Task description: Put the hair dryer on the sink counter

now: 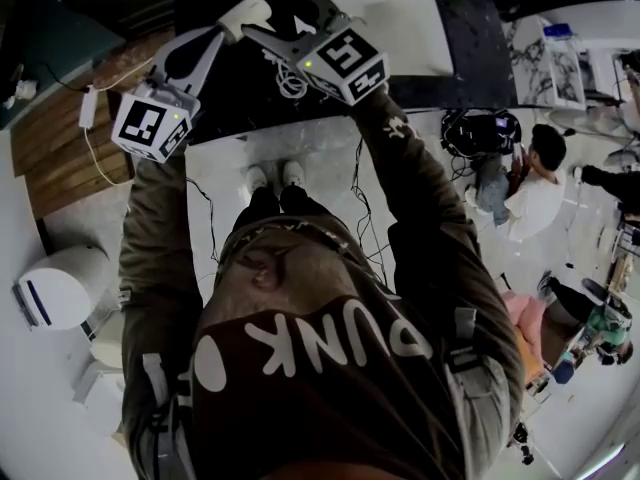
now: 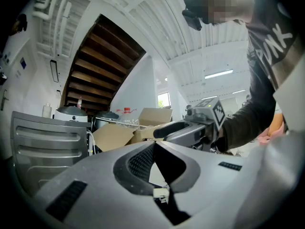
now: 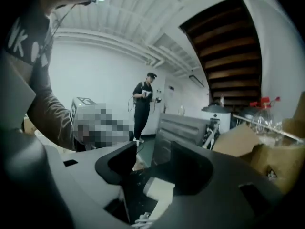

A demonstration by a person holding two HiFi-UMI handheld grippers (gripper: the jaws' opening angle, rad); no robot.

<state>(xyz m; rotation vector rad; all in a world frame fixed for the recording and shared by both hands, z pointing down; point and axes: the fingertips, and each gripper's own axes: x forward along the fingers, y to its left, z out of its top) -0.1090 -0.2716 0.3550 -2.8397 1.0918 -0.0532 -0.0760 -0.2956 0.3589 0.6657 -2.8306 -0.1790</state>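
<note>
Both grippers are raised in front of me over the black sink counter (image 1: pixel 470 58), with its white basin (image 1: pixel 400 28). The white hair dryer (image 1: pixel 245 13) sticks out at the tip of my right gripper (image 1: pixel 265 26), and its coiled cord (image 1: pixel 290 78) hangs below. In the right gripper view the dryer's white body (image 3: pixel 159 192) lies between the jaws of the right gripper (image 3: pixel 152 161), which hold it off the counter. My left gripper (image 1: pixel 225 30) is beside the dryer. The jaw tips of the left gripper (image 2: pixel 155 144) meet, and I see nothing held between them.
A white round bin (image 1: pixel 55 288) stands on the floor at the left. A white adapter with cable (image 1: pixel 88 108) lies on wooden boards. People sit at the right (image 1: pixel 530 193) and one stands farther off (image 3: pixel 143 109). Cardboard boxes (image 2: pixel 143 123) and a grey panel (image 2: pixel 43 147) are nearby.
</note>
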